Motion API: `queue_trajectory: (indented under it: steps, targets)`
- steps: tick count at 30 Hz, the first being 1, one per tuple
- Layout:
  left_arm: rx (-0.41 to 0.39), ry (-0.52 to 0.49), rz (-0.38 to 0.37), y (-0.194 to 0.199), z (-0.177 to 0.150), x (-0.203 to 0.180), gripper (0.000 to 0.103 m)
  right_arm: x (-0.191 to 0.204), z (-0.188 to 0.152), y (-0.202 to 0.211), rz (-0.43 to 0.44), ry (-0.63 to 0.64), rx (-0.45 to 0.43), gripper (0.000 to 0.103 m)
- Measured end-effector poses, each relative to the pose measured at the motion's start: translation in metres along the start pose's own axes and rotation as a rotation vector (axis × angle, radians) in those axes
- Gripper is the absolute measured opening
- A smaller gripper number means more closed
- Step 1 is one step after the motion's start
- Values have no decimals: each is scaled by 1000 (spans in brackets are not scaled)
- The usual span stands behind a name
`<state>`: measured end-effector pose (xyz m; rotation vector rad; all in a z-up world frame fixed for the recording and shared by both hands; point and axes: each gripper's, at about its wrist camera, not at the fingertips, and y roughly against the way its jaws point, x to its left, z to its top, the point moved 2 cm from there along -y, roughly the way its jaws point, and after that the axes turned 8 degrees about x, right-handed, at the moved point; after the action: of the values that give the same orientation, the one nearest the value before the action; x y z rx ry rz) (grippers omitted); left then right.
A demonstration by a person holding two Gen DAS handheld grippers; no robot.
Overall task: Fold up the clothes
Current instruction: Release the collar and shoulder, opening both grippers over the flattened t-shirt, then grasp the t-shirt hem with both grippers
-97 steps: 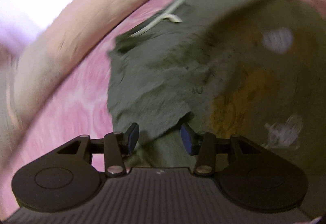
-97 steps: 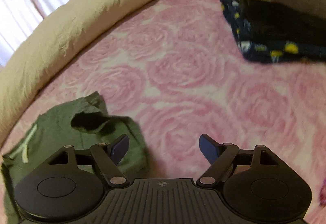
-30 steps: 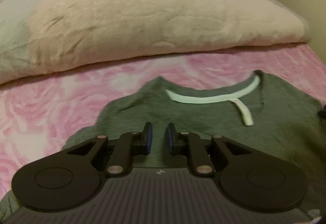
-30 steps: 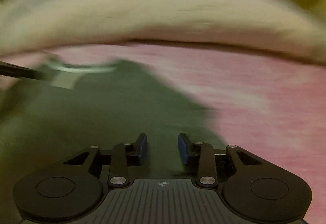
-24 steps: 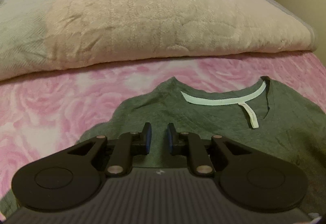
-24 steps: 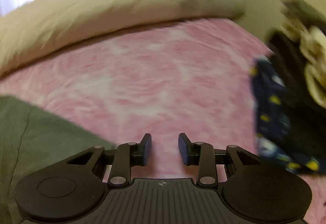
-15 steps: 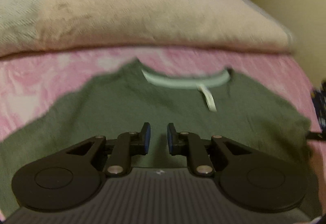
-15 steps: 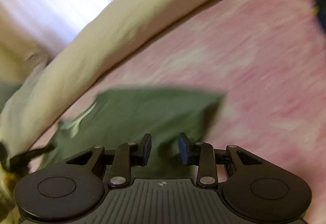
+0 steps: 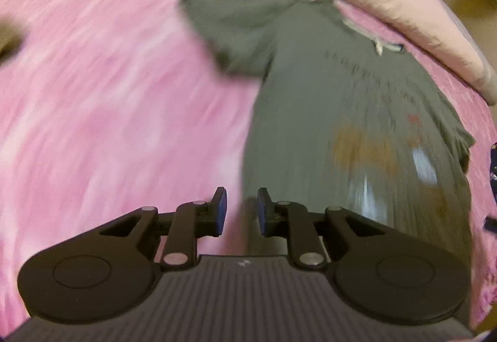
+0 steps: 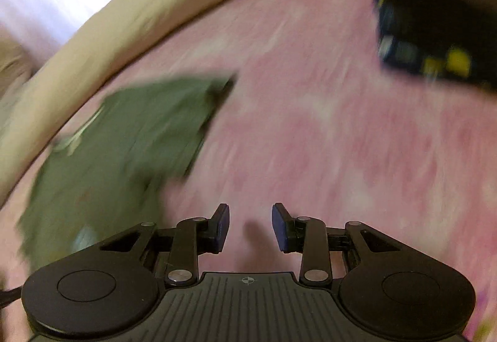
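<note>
Olive-green T-shirt (image 9: 326, 112) spread flat on pink bedspread (image 9: 108, 87), upper right of frame; left claw (image 9: 239, 207) and right claw (image 10: 250, 225) parted, grasping nothing.

A matt olive cloth T-shirt (image 9: 326, 112) is seen at one o'clock, its print blurred. A soft, plush pink blanket (image 9: 108, 87) is spread beneath it. A fuzzy cream duvet (image 10: 149, 9) is seen at eleven o'clock. Matt black plastic with bright metal pivots is shown on the left gripper (image 9: 239, 211) and right gripper (image 10: 251, 225).
</note>
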<state>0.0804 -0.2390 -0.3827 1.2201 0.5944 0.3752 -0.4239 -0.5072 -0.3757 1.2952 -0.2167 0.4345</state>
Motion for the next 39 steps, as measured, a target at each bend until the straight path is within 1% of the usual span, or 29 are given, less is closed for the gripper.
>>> queue_trajectory:
  steps: [2, 4, 5, 8, 10, 13, 16, 18, 21, 23, 24, 25, 26, 27, 28, 30, 34, 35, 38, 39]
  targets:
    - [37, 57, 7, 18, -38, 13, 17, 3, -33, 5, 36, 8, 79, 34]
    - [73, 89, -1, 30, -70, 21, 18, 4, -65, 12, 61, 8, 140, 34]
    - [87, 103, -8, 35, -83, 24, 20, 2, -79, 15, 69, 4, 163, 34]
    - [107, 129, -49, 43, -107, 30, 24, -5, -116, 25, 95, -33, 203, 34]
    - [99, 125, -84, 43, -113, 34, 26, -10, -135, 28, 106, -75, 196, 34]
    - [83, 121, -135, 43, -118, 41, 30, -17, -153, 33, 129, -147, 158, 34]
    - [77, 113, -185, 39, -121, 49, 35, -20, -160, 32, 153, -202, 100, 34]
    - [87, 100, -202, 32, -125, 52, 35, -22, -163, 34, 161, -225, 78, 34]
    - [75, 96, -221, 25, -127, 55, 35, -23, -167, 36, 170, -245, 58, 34]
    - [68, 52, -235, 22, -126, 52, 33, -20, -167, 34, 173, -230, 61, 34]
    - [67, 21, -240, 20, -125, 49, 29, -17, -167, 33, 168, -215, 64, 34]
    - [70, -3, -253, 20, -123, 47, 5, -14, -167, 32, 162, -202, 68, 34]
    - [83, -9, -283, 21, -121, 47, 1, -11, -167, 31, 157, -193, 71, 15]
    - [93, -6, -318, 24, -120, 47, 1, -9, -166, 31, 153, -193, 79, 1]
    - [93, 21, -363, 31, -120, 51, 1, -8, -165, 32, 149, -199, 88, 1]
    - [89, 81, -451, 48, -121, 60, 1, -8, -163, 43, 173, -229, 74, 1]
    - [18, 277, -578, 93, -124, 93, 1, -18, -164, 61, 188, -320, 72, 1]
    - [16, 294, -566, 97, -126, 98, 1, -21, -164, 65, 190, -343, 72, 1]
    - [39, 241, -437, 89, -130, 101, 1, -29, -165, 77, 197, -414, 73, 1]
    - [54, 223, -392, 79, -131, 101, 1, -31, -165, 81, 200, -437, 74, 1]
